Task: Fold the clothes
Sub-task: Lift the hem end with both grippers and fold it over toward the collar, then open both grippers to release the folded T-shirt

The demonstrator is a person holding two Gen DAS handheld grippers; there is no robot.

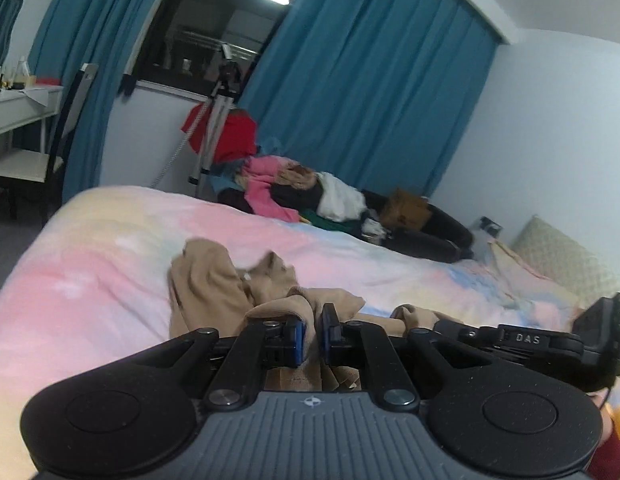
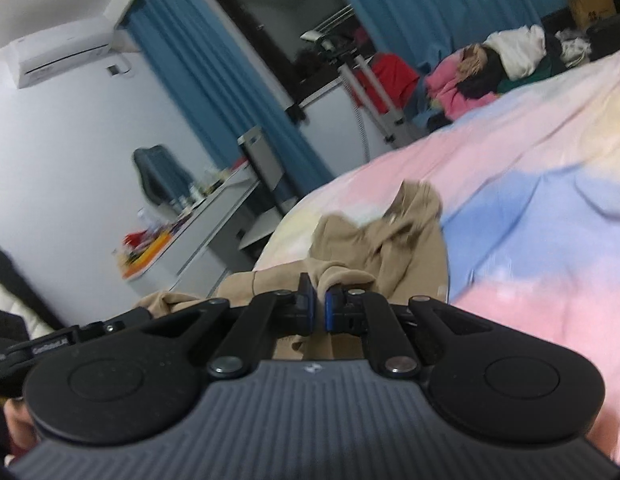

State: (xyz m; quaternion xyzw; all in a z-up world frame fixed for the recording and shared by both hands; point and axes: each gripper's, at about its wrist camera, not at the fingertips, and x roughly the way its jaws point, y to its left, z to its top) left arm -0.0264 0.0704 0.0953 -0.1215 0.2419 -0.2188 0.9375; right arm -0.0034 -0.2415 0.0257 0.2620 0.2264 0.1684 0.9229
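A crumpled tan garment [image 1: 214,288] lies on a pastel pink, blue and yellow bedspread [image 1: 90,264]. My left gripper [image 1: 311,332] is shut on a fold of the tan garment at its near edge. The right gripper's black body [image 1: 549,340] shows to its right. In the right wrist view my right gripper [image 2: 317,306] is shut on another fold of the tan garment [image 2: 397,240], which trails away over the bedspread [image 2: 549,208]. The left gripper's body [image 2: 62,346] shows at the left.
A pile of mixed clothes [image 1: 310,192] lies at the bed's far side by blue curtains [image 1: 369,80]. A tripod [image 1: 214,120] stands by the window. A white desk [image 1: 18,108] and chair [image 1: 66,120] stand left. A cardboard box [image 1: 407,208] sits far right.
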